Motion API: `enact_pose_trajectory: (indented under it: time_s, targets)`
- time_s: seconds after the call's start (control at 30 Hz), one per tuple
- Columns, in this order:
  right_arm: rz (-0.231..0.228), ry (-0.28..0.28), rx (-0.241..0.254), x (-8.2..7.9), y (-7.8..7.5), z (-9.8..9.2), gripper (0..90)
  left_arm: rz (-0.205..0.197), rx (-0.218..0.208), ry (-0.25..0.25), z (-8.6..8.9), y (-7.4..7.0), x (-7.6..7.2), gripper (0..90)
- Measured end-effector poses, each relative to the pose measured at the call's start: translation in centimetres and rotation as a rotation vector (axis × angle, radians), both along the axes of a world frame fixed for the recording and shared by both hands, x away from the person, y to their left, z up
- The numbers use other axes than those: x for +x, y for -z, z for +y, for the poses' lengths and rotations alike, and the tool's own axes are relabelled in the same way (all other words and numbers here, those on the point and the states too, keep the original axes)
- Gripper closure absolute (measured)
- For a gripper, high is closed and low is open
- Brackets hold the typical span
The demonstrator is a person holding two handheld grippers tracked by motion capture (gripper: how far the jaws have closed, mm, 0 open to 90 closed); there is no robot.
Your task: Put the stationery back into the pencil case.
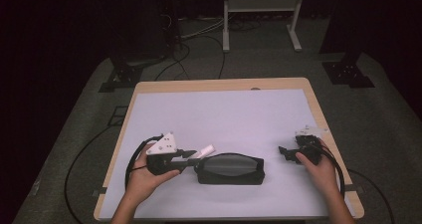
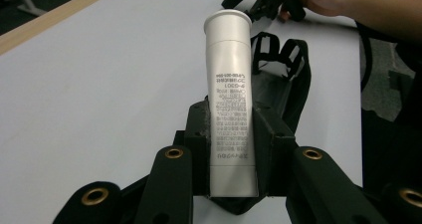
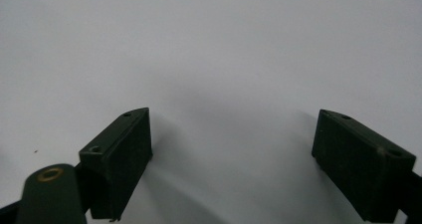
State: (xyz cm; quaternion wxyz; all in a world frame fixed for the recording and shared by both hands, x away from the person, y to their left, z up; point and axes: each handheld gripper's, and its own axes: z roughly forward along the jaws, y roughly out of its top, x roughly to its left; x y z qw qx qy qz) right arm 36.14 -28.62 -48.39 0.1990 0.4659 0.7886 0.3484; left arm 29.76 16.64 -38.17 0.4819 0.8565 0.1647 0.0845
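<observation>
A: So, where's the tube (image 2: 230, 104)?
B: Clamped in the left gripper (image 1: 191, 156), cap toward one o'clock, just above the pouch's (image 1: 230, 168) nine o'clock end.
A: And the right gripper (image 1: 284, 153)?
B: Jaws wide, nothing between them, at the pouch's three o'clock on the mat (image 1: 234, 114).

white tube (image 2: 230, 99), small grey print in upside-down lines, too blurred to read
</observation>
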Motion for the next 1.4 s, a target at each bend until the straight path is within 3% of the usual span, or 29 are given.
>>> enact_pose_trajectory:
  time_s: [0.7, 1.07, 1.2, 1.4]
  targets:
    - [0.0, 0.0, 0.001, 0.0, 0.0, 0.0, 14.7, 0.022, 0.037, 0.15, -4.8, 0.4, 1.6, 71.0]
    - [-0.002, -0.002, -0.001, 0.0, 0.0, 0.0, 14.7, 0.046, 0.079, 0.196, -7.1, 2.2, 2.1, 71.0]
    - [-0.003, -0.002, -0.001, 0.0, 0.0, 0.0, 14.7, 0.05, 0.11, 0.204, -7.6, 2.7, 2.1, 71.0]
    - [-0.003, -0.002, -0.001, 0.0, 0.0, 0.0, 14.7, 0.06, 0.123, 0.207, -7.8, 3.1, 2.1, 70.9]
